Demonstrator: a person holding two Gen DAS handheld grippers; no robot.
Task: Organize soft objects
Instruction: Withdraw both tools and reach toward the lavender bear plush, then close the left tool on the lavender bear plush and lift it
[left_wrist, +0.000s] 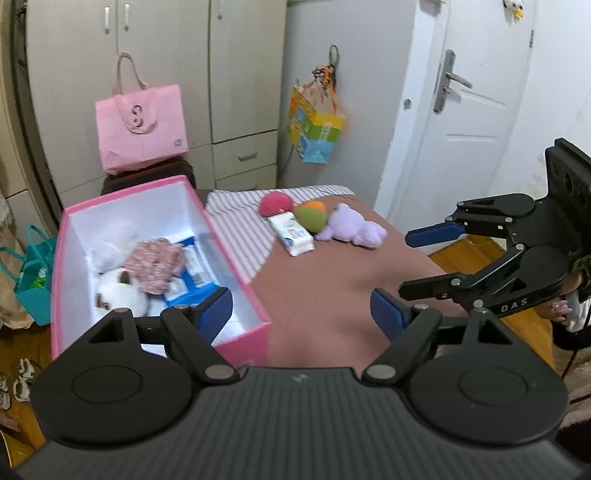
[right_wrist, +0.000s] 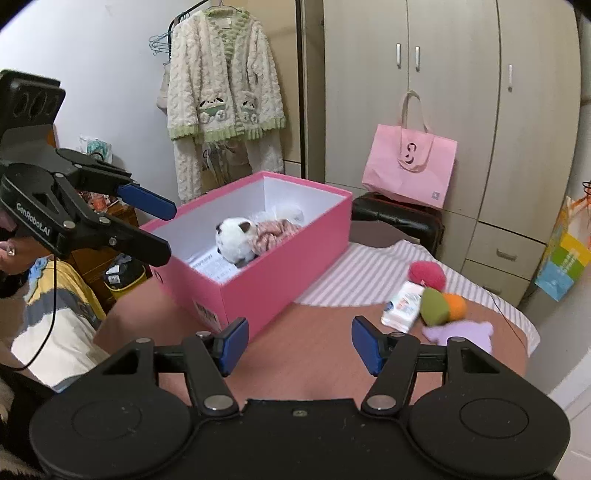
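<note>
I am holding my left hand-held gripper (left_wrist: 303, 317) wide and empty just beside the open pink cardboard box (left_wrist: 255, 295), and my right hand-held gripper (right_wrist: 299, 343) is likewise standing wide with nothing between its blue pads, hovering over the bare brown counter (right_wrist: 314, 354) in front of the box. The soft things I am still tidying are lying together at the far end of the counter, touching one another: a red fluffy pompom ball (left_wrist: 276, 204), a green and orange plush ball (left_wrist: 311, 216), a lilac plush toy (left_wrist: 351, 229) lying flat, and a white soft pack of wipes (left_wrist: 295, 234) resting partly on the striped cloth (left_wrist: 236, 221). I judge the step in hand to be reaching for the next of these; to do it well I am keeping the jaws wide, approaching one item from its free side so that I am not dragging its neighbours, and pinching it through its middle. The box is already holding a white plush animal with dark patches (right_wrist: 236, 242), a pink knitted piece (right_wrist: 271, 232) lying against it, and blue and white packs (left_wrist: 192, 273) on its floor, with room remaining nearer me.
</note>
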